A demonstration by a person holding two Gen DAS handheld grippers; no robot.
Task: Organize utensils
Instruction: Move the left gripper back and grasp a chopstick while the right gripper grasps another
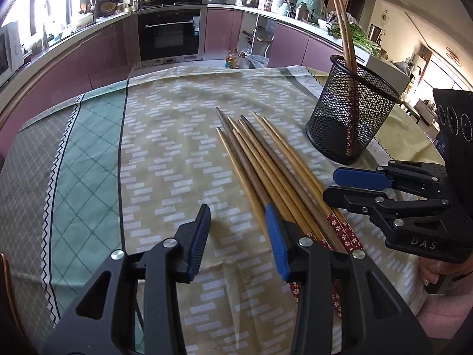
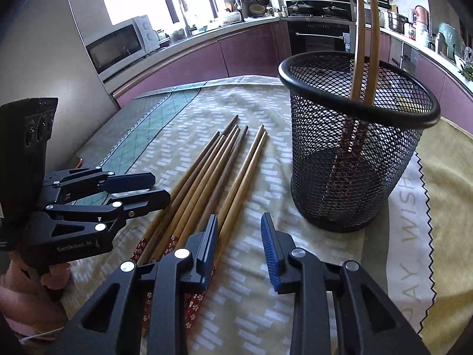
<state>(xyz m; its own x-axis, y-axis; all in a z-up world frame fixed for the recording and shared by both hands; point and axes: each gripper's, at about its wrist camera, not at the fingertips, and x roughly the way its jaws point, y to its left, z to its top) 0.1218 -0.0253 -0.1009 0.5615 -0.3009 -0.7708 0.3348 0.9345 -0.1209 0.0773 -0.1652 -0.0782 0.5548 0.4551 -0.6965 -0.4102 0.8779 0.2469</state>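
Where the patterned cloth [image 1: 177,136] covers the desk, loose chopsticks [image 2: 207,177] are laid beside a mesh holder [image 2: 354,153] in which two more are stood. Both the left gripper [image 1: 238,236] and right gripper [image 2: 239,245] are held wide, empty. Purple kitchen cabinets [image 1: 97,56] and an oven [image 1: 171,34] are seen behind.

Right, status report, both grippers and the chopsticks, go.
Left gripper open, empty. Right gripper open, empty. Two chopsticks upright in mesh holder; loose bundle flat on tablecloth. Nothing blocking the holder.
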